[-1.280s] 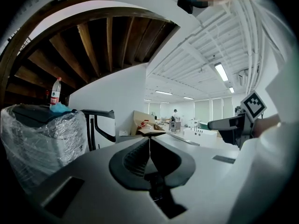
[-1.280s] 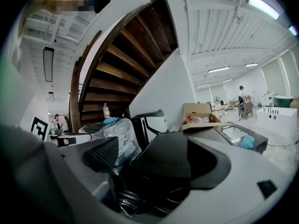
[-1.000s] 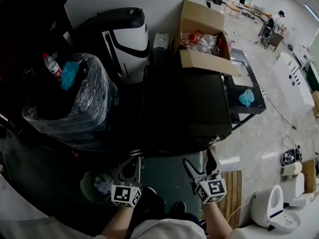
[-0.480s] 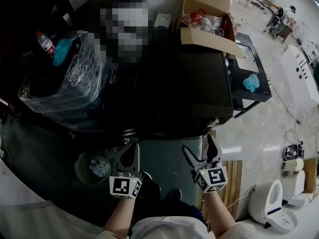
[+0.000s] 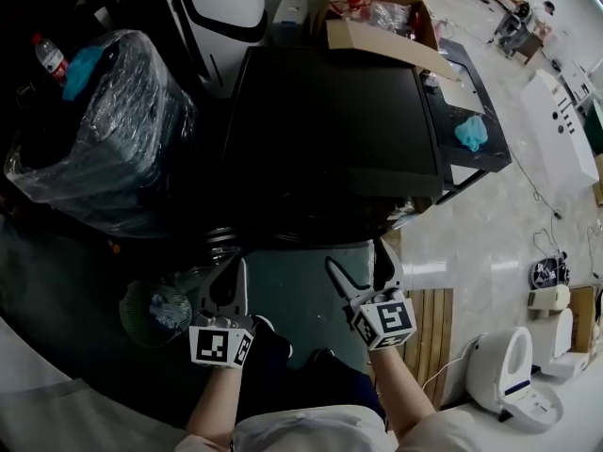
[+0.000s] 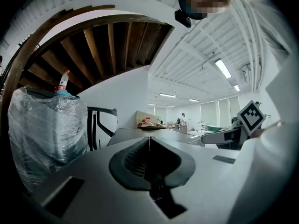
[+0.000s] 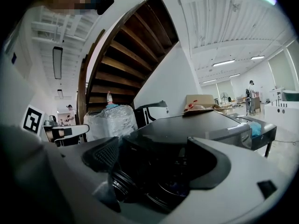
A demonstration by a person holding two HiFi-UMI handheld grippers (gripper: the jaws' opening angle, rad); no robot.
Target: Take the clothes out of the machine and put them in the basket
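Dark machine (image 5: 330, 121) fills the centre, front toward the person. No clothes show, so they are presumably inside it. Green basket (image 5: 155, 311) stands on the floor at lower left, near for unloading. Right gripper (image 5: 360, 269) is spread and unloaded, facing the machine's front. Left gripper (image 5: 229, 285) is clenched on nothing.

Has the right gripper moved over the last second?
No, barely: the right gripper still hovers off the front right corner of the machine; the head camera shifted.

Open cardboard box (image 5: 377, 17) against far wall. Plastic-wrapped bundle (image 5: 104, 130) at left, bottle (image 5: 49, 56) at its top. Blue cloth (image 5: 471, 132) on dark side table (image 5: 492, 163).
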